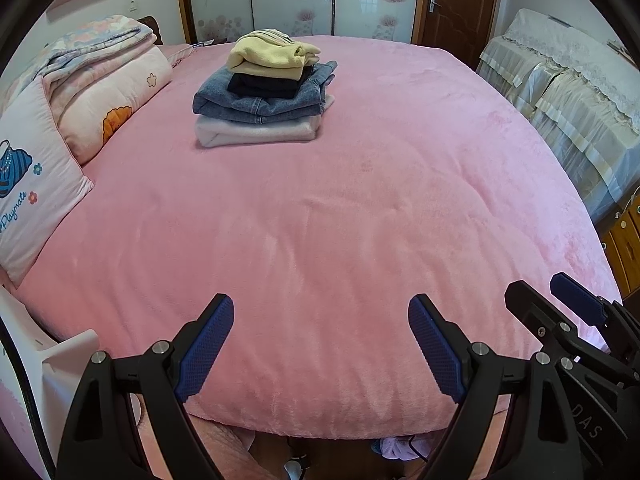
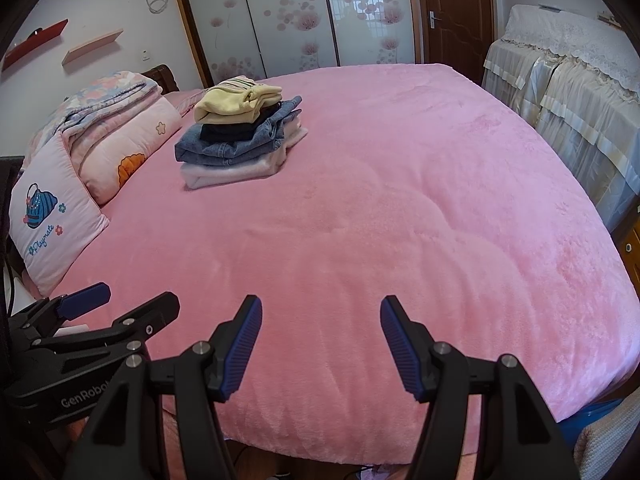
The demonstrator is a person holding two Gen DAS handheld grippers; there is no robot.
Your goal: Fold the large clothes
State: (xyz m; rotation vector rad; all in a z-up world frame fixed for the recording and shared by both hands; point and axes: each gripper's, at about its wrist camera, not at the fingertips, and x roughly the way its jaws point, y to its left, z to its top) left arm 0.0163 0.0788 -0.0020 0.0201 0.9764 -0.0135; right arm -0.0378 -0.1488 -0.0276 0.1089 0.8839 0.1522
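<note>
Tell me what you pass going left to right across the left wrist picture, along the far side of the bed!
Playmate pillow → folded pink quilt → stack of folded clothes → brown door → lace-covered furniture.

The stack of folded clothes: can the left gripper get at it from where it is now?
Probably yes. The left gripper is open and empty, and only bare pink blanket lies between it and the stack of folded clothes, though far across the bed.
</note>
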